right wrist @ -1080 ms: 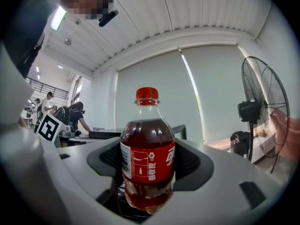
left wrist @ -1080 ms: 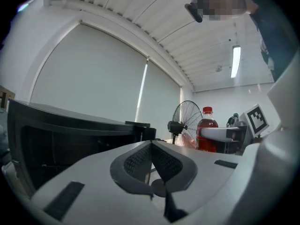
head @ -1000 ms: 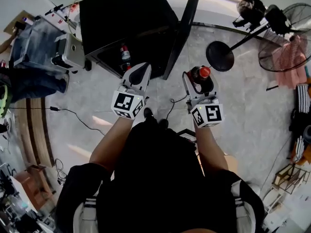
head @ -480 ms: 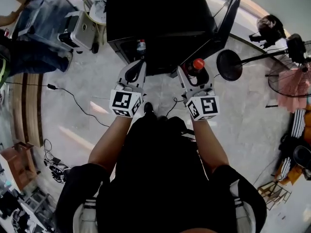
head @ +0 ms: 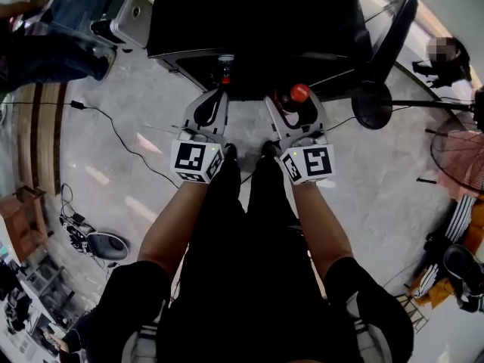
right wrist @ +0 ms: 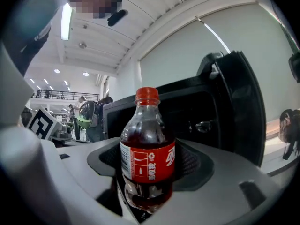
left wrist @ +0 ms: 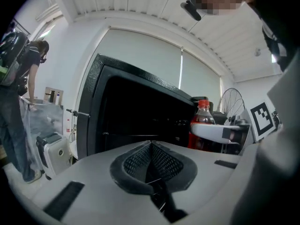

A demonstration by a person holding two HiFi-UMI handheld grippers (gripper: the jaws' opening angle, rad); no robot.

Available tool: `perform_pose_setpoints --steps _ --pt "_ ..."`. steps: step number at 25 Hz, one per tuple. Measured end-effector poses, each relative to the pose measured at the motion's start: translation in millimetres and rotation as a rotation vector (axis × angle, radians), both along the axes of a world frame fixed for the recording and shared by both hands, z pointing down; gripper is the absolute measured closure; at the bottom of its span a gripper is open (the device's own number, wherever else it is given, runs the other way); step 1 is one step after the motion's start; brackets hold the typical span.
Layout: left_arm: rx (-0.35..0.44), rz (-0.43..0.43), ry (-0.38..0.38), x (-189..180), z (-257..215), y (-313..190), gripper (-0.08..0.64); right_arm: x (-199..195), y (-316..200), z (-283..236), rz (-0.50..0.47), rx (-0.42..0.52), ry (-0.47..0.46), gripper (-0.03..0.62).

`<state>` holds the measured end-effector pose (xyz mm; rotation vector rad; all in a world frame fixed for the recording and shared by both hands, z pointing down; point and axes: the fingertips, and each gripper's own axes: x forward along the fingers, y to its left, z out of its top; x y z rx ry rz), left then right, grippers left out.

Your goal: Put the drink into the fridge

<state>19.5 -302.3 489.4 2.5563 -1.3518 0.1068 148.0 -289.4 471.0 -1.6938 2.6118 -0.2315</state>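
My right gripper (head: 291, 112) is shut on a cola bottle (right wrist: 148, 149) with a red cap and red label, held upright; the bottle (head: 296, 100) shows in the head view just in front of the black fridge (head: 249, 21). The fridge stands open, its dark inside (left wrist: 136, 121) facing me and its door (head: 389, 32) swung out to the right. My left gripper (head: 209, 112) is shut with nothing in it, its ribbed pads (left wrist: 140, 161) pressed together, level with the right one and left of the bottle (left wrist: 201, 125).
Another bottle (head: 224, 65) stands low inside the fridge. A person in jeans (head: 45, 21) stands at the far left by a grey case (head: 128, 13). A fan (head: 461, 157) and its round base (head: 372, 104) are on the right; a cable (head: 113, 127) runs over the floor.
I have moved closer to the fridge. Both grippers have come up to its open front, the bottle still held in the right one.
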Motion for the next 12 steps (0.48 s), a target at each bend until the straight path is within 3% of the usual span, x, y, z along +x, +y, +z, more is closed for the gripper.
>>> perform_pose_setpoints --steps 6,12 --pt "0.011 -0.073 0.009 14 31 -20 0.541 -10 -30 45 -0.087 0.021 -0.012 0.291" --pt "0.014 -0.134 0.019 17 62 -44 0.541 -21 -59 85 -0.096 0.029 0.007 0.291"
